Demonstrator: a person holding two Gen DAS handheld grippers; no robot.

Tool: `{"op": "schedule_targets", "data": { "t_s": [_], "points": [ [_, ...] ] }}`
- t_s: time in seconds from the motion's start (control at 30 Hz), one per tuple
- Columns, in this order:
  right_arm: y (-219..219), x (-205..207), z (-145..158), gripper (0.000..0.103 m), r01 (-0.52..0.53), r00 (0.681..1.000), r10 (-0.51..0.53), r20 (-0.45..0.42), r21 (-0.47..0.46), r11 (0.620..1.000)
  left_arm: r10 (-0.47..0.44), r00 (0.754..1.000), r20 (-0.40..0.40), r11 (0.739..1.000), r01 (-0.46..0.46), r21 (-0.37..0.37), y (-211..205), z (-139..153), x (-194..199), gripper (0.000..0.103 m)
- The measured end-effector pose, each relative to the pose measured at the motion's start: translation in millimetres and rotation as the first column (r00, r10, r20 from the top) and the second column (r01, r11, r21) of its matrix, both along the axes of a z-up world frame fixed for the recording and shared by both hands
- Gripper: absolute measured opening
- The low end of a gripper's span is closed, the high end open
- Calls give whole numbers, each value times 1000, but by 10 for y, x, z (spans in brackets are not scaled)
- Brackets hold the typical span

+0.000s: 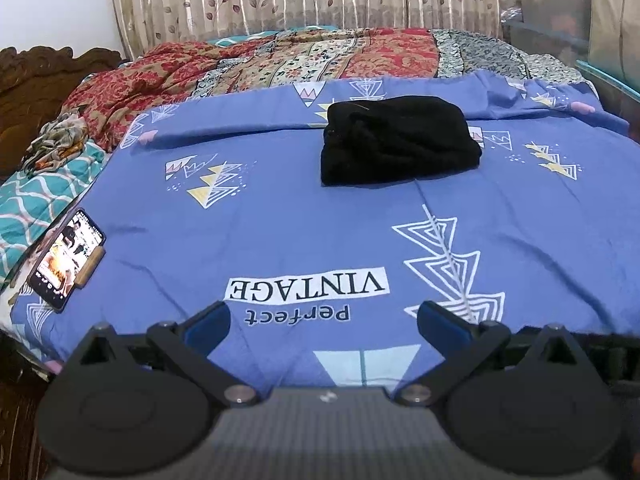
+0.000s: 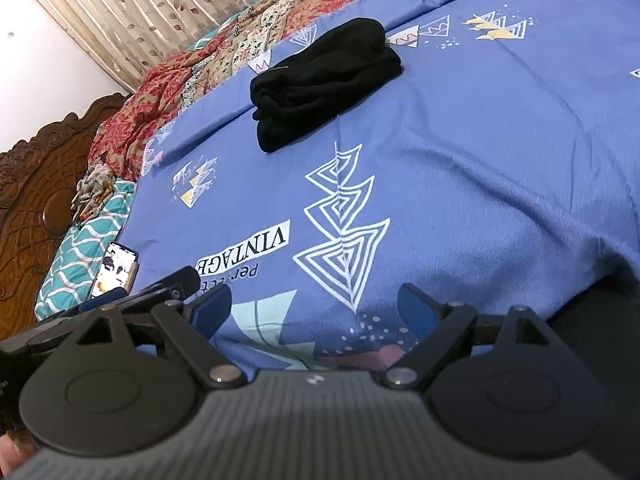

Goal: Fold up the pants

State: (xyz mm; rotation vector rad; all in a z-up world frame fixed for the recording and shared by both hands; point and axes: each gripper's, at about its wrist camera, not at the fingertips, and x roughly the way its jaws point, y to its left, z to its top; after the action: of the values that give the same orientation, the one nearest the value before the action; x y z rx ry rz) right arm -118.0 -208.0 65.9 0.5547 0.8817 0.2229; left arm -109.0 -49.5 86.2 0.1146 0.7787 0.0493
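Observation:
The black pants lie folded into a compact bundle on the blue printed bedsheet, toward the far middle of the bed. They also show in the right wrist view. My left gripper is open and empty, low near the bed's front edge, well short of the pants. My right gripper is open and empty, also near the front edge. Part of the left gripper shows at the right wrist view's lower left.
A phone with a lit screen leans on a small stand at the sheet's left edge. A red floral blanket is bunched along the back. A carved wooden headboard stands at the left. Storage boxes stand at the back right.

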Motion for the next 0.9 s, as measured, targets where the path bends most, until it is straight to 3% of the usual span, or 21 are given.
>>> {"op": "schedule_targets", "data": {
  "t_s": [0.6, 0.9],
  "points": [
    [-36, -22, -26, 93, 26, 999, -25, -23, 17, 1000, 51, 999, 5, 996, -51, 73, -4, -36, 27, 103],
    [-49, -17, -51, 93, 28, 999, -27, -40, 29, 999, 71, 996, 47, 994, -74, 74, 51, 21, -10, 103]
  ]
}}
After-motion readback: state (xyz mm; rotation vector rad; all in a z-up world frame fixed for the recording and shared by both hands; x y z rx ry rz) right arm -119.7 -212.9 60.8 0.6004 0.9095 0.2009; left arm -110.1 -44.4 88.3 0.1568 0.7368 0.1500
